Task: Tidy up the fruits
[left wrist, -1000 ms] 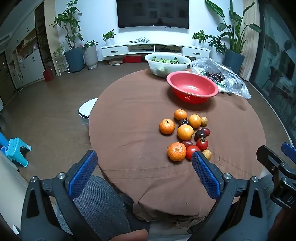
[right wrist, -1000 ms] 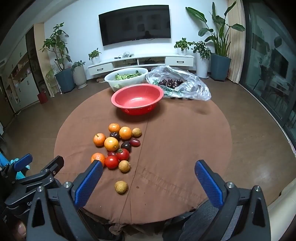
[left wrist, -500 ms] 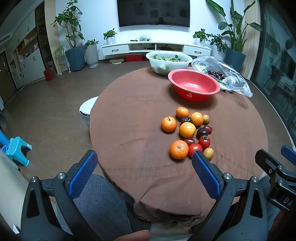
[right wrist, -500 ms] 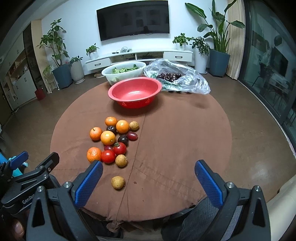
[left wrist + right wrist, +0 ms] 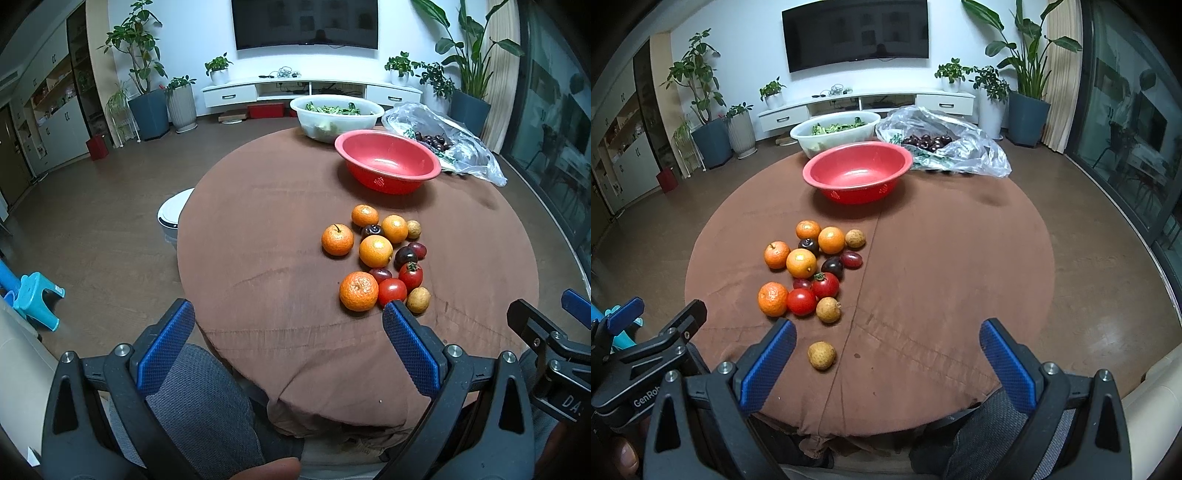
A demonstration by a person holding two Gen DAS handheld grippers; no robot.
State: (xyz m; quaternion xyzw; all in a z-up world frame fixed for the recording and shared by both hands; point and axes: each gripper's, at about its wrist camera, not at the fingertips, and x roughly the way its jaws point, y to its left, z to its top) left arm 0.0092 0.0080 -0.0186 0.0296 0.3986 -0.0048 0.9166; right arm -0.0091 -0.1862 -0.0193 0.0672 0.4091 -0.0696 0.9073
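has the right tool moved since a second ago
Yes. In the right wrist view the red bowl and the lone tan fruit sit lower and closer than before, so the right tool has advanced over the table, open.

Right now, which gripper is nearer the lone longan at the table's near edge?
Right. The right gripper has the lone longan just ahead, beside its left finger. The left gripper sits further left, and its own finger hides the longan from its camera.
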